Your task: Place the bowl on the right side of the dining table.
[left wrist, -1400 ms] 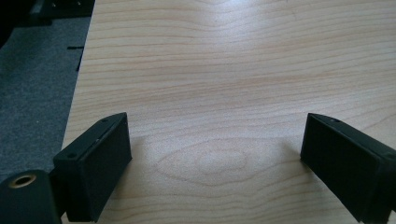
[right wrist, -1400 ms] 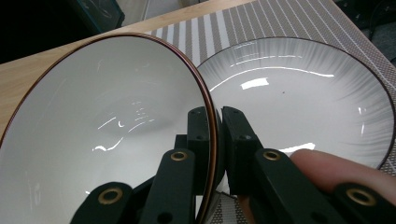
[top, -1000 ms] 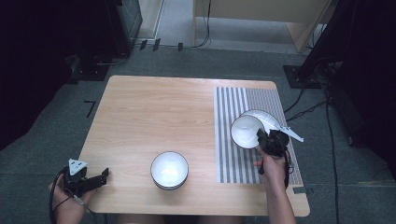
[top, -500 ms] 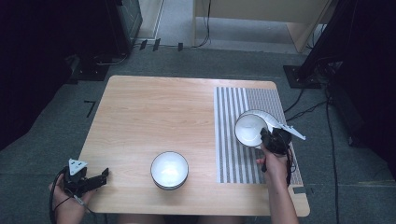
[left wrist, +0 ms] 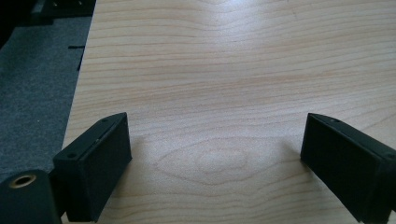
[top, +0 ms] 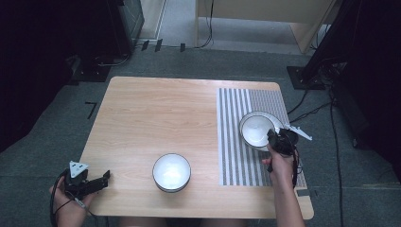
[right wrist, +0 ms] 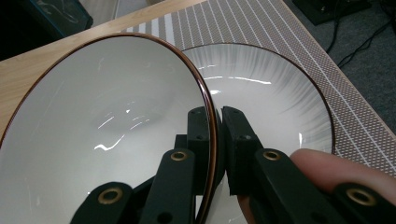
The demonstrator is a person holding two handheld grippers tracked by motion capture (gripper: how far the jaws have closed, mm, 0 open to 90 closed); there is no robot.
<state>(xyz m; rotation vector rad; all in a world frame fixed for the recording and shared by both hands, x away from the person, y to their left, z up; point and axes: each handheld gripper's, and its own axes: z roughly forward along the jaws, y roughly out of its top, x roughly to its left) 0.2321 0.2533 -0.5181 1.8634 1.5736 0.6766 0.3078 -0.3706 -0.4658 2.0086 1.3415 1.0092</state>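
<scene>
My right gripper (right wrist: pixel 218 116) is shut on the rim of a white bowl with a brown edge (right wrist: pixel 107 121), which it holds tilted. Just behind the bowl lies a white plate (right wrist: pixel 266 98) on the striped mat (right wrist: pixel 243 23). From above, the held bowl (top: pixel 254 130) covers most of the plate (top: pixel 275 119), with the right gripper (top: pixel 276 137) at its near right rim. A second white bowl (top: pixel 171 171) stands at the table's front middle. My left gripper (top: pixel 105 177) rests at the front left corner, open (left wrist: pixel 217 158) over bare wood.
The wooden table (top: pixel 156 113) has the grey-and-white striped mat (top: pixel 236 156) along its right side. Dark carpet, cables and furniture legs surround the table. The left edge of the table (left wrist: pixel 79 84) runs close beside the left gripper.
The right gripper has carried the bowl a little to the right and lower, over the plate. The left gripper has stayed put.
</scene>
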